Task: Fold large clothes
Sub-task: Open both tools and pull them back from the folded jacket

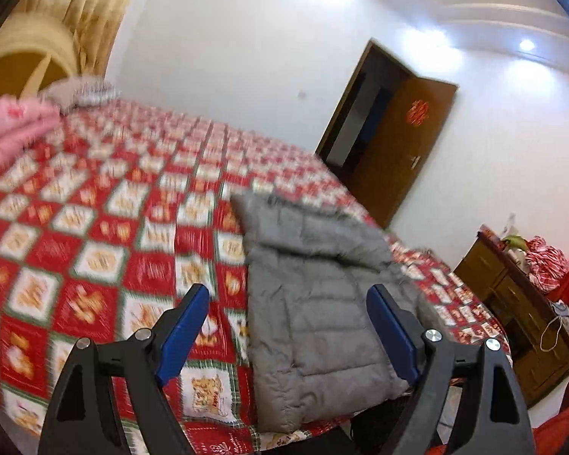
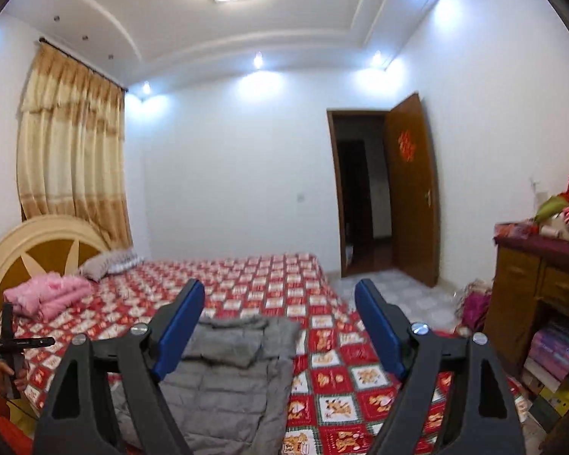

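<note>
A grey quilted puffer jacket (image 1: pixel 315 303) lies folded on the bed's red and white patterned cover (image 1: pixel 106 235), near the front edge. It also shows in the right wrist view (image 2: pixel 223 375), with its top part folded over. My left gripper (image 1: pixel 288 326) is open and empty, held above the jacket's lower part. My right gripper (image 2: pixel 280 322) is open and empty, held above the jacket and the bed cover (image 2: pixel 341 341). The left gripper's body (image 2: pixel 11 345) shows at the left edge of the right wrist view.
A pink folded blanket (image 2: pixel 45 295) and a grey pillow (image 2: pixel 106 263) lie by the headboard (image 2: pixel 38 242). A wooden dresser (image 2: pixel 538 288) with clutter stands at the right. An open brown door (image 2: pixel 409 189) is in the far wall. Curtains (image 2: pixel 72 151) hang at the left.
</note>
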A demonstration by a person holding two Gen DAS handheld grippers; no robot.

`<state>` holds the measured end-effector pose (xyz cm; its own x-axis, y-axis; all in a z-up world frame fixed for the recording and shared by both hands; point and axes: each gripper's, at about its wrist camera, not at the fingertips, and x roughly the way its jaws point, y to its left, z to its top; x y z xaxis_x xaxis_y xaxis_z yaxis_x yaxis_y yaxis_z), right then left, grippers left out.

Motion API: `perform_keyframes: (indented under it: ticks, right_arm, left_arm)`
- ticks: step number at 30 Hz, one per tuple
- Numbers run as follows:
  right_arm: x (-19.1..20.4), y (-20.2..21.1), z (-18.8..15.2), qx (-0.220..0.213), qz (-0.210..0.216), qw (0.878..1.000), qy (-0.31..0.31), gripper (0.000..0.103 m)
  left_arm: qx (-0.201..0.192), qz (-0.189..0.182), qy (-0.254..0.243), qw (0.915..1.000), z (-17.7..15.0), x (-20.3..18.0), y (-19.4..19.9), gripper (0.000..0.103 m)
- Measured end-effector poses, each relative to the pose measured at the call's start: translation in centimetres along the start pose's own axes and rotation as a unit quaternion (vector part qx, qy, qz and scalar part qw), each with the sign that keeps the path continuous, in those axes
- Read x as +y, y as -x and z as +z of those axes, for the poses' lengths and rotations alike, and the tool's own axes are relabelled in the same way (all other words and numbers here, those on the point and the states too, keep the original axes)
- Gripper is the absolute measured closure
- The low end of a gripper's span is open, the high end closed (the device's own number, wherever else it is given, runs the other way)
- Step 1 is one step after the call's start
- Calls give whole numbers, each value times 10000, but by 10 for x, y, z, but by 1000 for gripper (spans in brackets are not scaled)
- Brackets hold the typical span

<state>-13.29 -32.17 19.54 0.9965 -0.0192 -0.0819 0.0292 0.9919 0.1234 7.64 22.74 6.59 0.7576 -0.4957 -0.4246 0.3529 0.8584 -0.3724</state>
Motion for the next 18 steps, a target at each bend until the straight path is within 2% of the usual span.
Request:
perform_keyframes:
  ticks: [2,3,4,6,9,12,15,18]
  right_arm:
    - [0,14,10,37,67,9999,-128,14]
    - [-1,14,10,97,89,9997,-190,7]
    - [-2,13,9,191,152,9993,-284,4]
    - [-3,5,-4,392,331,9978,-420,3]
    - [2,-31,-53,959,338,9942,-361,3]
    - [0,-69,-108,1564,331,9864,-380,3]
    - [-5,-100,-154,2108,309,9760,-456,3]
    - [-11,-120,-194,2486,346,9667,-494,3]
  left_arm:
    - [-186,147,-207,9995,5,-11,22,16]
    - [-216,285,-302,9989,6,-16,31,10]
    - [-187,383,-356,9985,4,-19,34,7]
    - [-59,547,-470,9974,5,-25,31,5]
    - [237,641,-469,9966,-3,-29,9,5]
    - [680,645,-444,9946,-27,-33,-25,5]
    - [1213,698,-265,9898,-70,-25,-62,5]
    - [1497,433,-64,9878,-106,-18,-76,5]
